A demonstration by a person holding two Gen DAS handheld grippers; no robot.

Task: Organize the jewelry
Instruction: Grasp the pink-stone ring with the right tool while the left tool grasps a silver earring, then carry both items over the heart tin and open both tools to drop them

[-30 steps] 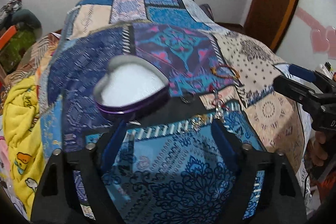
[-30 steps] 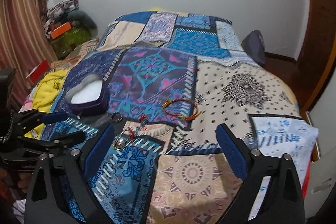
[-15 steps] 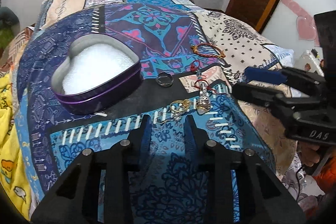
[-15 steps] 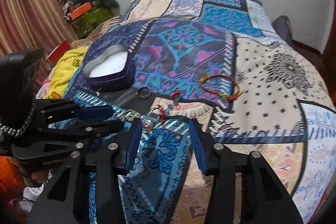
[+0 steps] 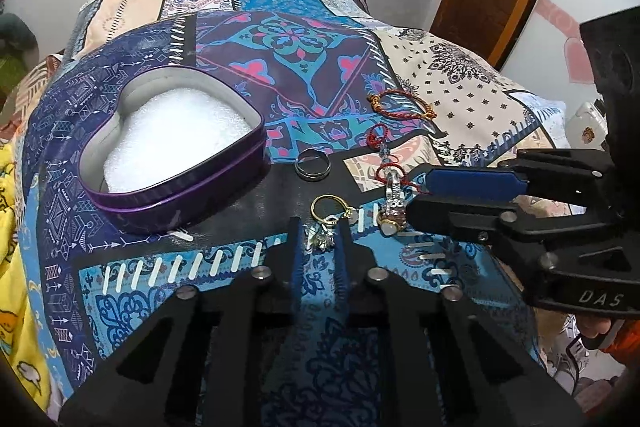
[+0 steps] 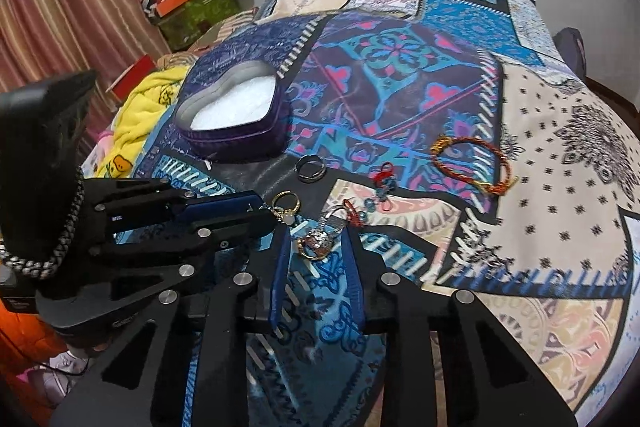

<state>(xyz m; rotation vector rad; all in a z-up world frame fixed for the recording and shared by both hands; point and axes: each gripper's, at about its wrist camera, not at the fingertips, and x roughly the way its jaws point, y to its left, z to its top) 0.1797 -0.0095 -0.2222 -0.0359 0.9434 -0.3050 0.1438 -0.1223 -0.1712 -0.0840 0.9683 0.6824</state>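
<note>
Left wrist: left gripper (image 5: pixel 319 241) narrowed around a gold ring (image 5: pixel 329 211); right gripper (image 6: pixel 317 242) narrowed around a charm pendant (image 6: pixel 320 239) on the bed (image 6: pixel 540 155).

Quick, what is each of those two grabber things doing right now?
Left hand-held gripper: nearly closed around a small silver charm lying on the patchwork bedspread.
Right hand-held gripper: narrowed around a gold-rimmed pendant; firm grip cannot be told.
</note>
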